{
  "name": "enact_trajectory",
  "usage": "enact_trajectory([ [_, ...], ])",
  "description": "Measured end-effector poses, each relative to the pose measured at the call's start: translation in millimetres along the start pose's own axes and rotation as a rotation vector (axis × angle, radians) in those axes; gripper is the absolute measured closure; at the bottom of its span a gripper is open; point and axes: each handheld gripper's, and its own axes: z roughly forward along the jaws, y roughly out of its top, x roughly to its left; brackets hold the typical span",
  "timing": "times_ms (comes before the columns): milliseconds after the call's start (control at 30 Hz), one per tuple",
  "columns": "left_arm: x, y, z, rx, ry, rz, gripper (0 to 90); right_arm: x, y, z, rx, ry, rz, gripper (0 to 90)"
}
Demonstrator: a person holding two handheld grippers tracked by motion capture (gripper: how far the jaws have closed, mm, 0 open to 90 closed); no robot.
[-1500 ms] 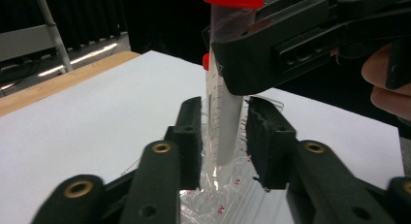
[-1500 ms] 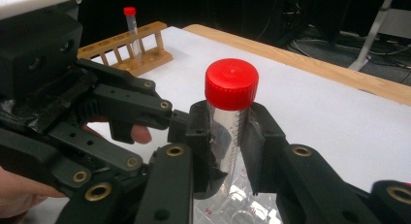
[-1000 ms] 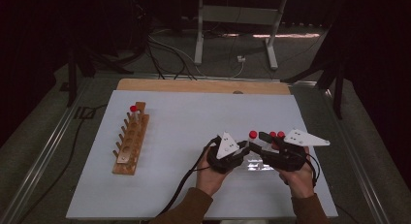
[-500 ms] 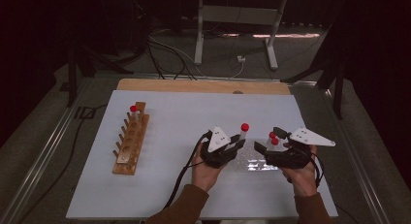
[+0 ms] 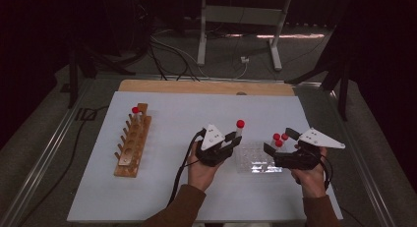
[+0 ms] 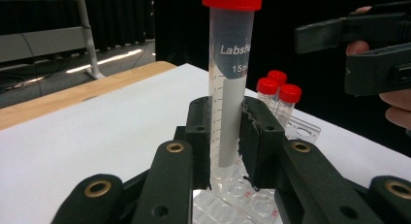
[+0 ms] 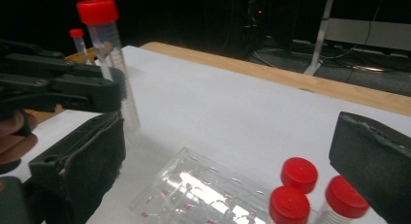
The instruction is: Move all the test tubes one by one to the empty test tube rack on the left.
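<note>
My left gripper (image 5: 235,144) is shut on a clear tube with a red cap (image 5: 239,128), held upright just left of the clear plastic rack (image 5: 255,160). In the left gripper view the pads squeeze the tube (image 6: 230,64) at mid-height, its tip just above the rack's wells. My right gripper (image 5: 279,141) is open at the rack's right end, and its jaws have just been opening. Three more red-capped tubes (image 7: 299,174) stand in the clear rack (image 7: 194,190) low between those jaws, untouched. The right gripper view also has the held tube (image 7: 109,49).
A wooden tube rack (image 5: 133,143) lies at the left of the white table sheet (image 5: 172,114), with one red-capped tube (image 5: 135,110) at its far end. A wooden strip (image 5: 206,87) borders the far edge. Cables and metal stand legs lie beyond the table.
The two grippers were close together over the clear rack. My left gripper has lifted one tube out and drawn it left. The right gripper's jaws have spread wide.
</note>
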Motion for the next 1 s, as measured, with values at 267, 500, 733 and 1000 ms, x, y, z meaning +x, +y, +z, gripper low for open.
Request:
enact_trajectory([
  [267, 14.1, 1.9, -14.7, -0.009, 0.038, -0.005, 75.9, -3.3, 0.1, -3.2, -0.007, -0.008, 0.013, 0.0],
  [500, 30.3, 3.5, -31.6, -0.027, 0.077, -0.019, 75.9, -6.0, -0.1, -5.3, -0.012, -0.017, 0.013, 0.0],
  [733, 45.9, 5.8, -49.1, -0.053, 0.110, -0.036, 75.8, -8.6, -0.5, -6.8, -0.013, -0.021, 0.021, 0.0],
  [1000, 62.7, 9.4, -67.6, -0.081, 0.136, -0.048, 75.8, -13.2, -0.5, -11.1, -0.024, -0.029, 0.030, 0.0],
])
